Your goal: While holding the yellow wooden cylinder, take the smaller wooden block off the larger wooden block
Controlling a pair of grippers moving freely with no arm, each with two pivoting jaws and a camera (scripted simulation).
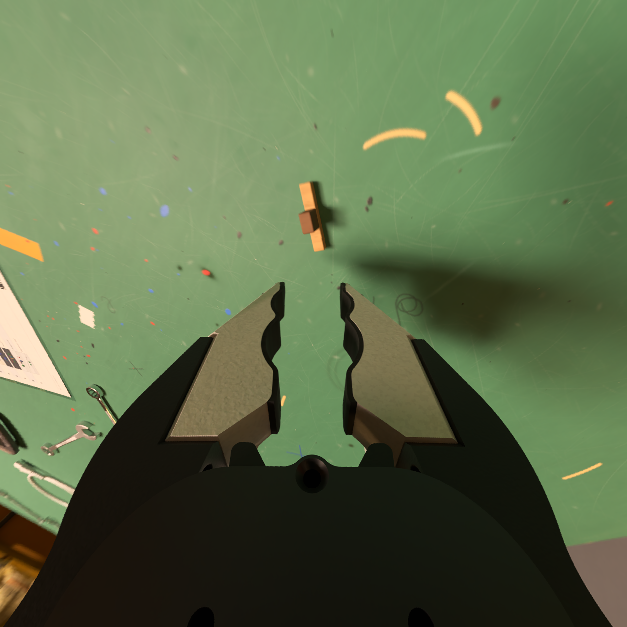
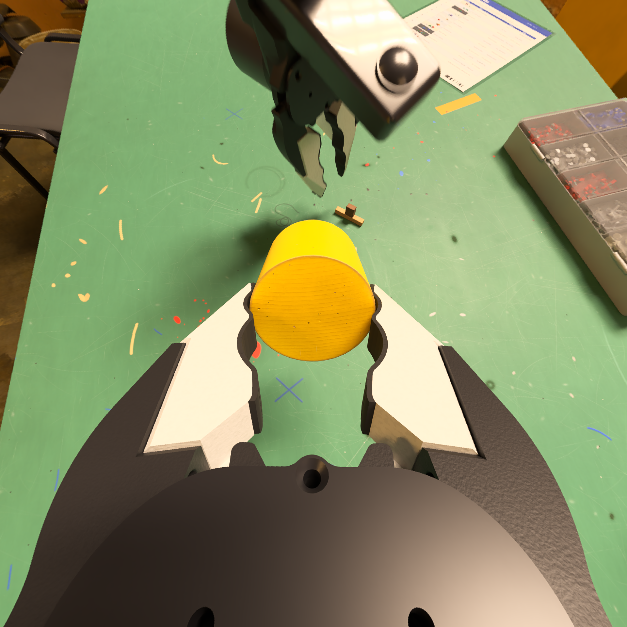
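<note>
Only rightward: clamped yellow cylinder (image 2: 312, 291).

A scuffed, paint-flecked green table (image 2: 475, 339) stands beside a grey chair (image 2: 30, 88) on a brownish floor (image 2: 20, 190)

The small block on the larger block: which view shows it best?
The left wrist view. The small block sits unobstructed and near centre on the larger block, ahead of the open left gripper. The right wrist view shows it tiny, beyond the yellow cylinder.
</note>
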